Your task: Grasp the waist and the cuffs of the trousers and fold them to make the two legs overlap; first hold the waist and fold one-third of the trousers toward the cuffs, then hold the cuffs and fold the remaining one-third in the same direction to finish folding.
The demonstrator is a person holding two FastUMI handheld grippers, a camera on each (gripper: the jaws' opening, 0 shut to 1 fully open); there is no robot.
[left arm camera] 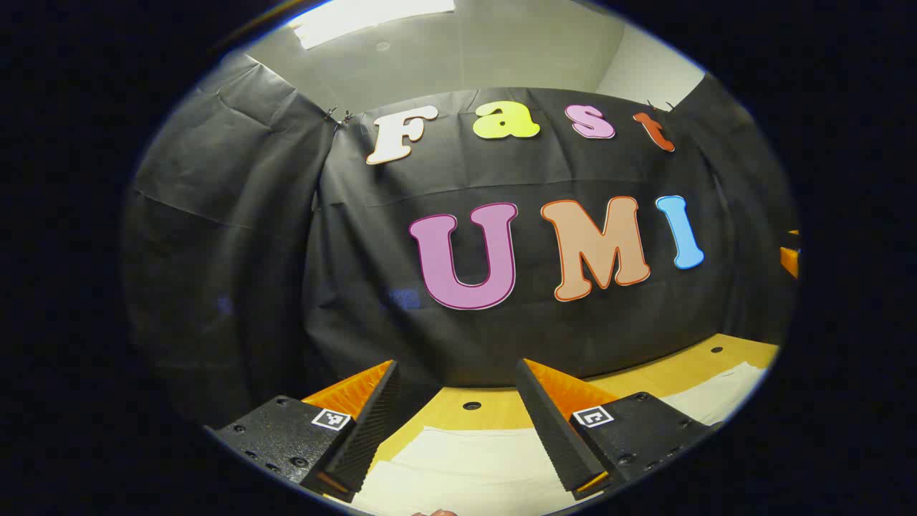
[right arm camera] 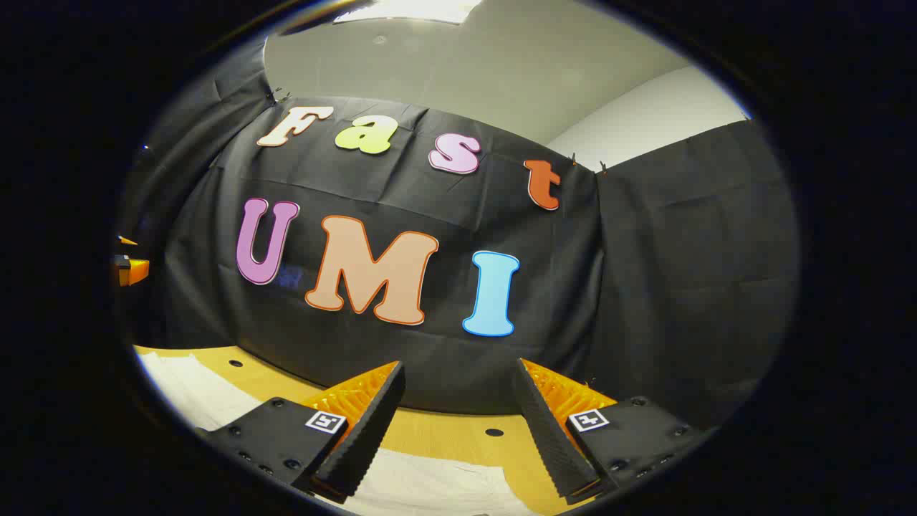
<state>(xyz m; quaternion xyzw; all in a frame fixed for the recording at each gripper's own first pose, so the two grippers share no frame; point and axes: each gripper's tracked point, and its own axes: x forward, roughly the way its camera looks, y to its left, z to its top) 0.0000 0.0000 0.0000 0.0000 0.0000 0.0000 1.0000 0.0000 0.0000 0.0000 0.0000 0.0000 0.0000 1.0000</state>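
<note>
Booth, start of a fold: I hold both tools level over the table (left arm camera: 494, 408), above the trousers (left arm camera: 458, 466), pale cloth spread flat below my fingers. My guess is they hover here to line up on an edge before dropping; no fold visible yet. Left gripper (left arm camera: 458, 423): jaws wide apart, nothing btwn them, not touching cloth; trousers lie just under and ahead of it, running off to its right. Right gripper (right arm camera: 458, 430): also wide open, empty, clear of the fabric; trousers (right arm camera: 430, 484) sit under its tips and another stretch lies well off to its left. Which end is waist or cuffs, can't tell.
</note>
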